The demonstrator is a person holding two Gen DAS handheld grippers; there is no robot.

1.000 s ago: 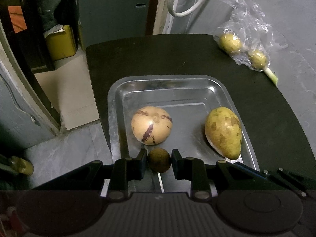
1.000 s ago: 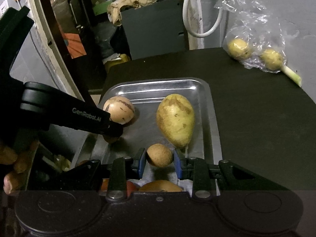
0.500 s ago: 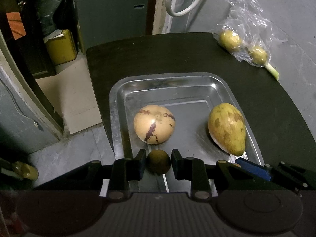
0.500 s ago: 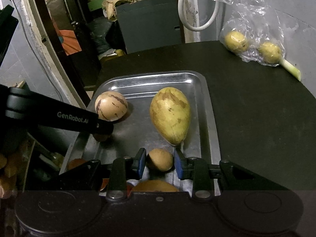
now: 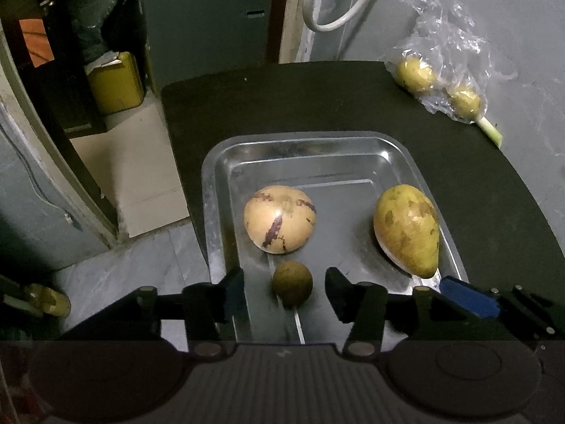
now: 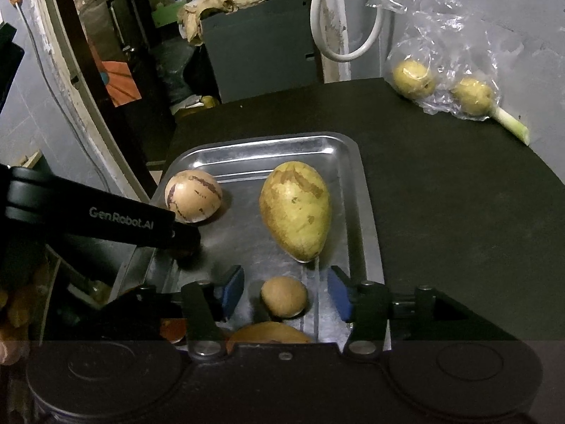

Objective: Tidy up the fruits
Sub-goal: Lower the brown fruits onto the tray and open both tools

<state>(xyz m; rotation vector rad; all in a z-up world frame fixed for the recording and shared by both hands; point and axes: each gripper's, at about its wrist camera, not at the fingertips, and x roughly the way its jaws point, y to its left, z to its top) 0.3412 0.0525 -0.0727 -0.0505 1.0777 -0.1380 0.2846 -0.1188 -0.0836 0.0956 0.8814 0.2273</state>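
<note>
Both tongs stand spread wide, each with a small fruit lying free between its fingers on the metal tray. The left tongs frame a small dark-green round fruit; the right tongs frame a small brown round fruit. This looks like the release step, both fruits set down. Next, each tool likely needs to back straight away without nudging its fruit. Both tools point forward and down over the tray's near end. Beyond lie a striped round fruit and a mango; a bag of fruit sits on the dark surface.
</note>
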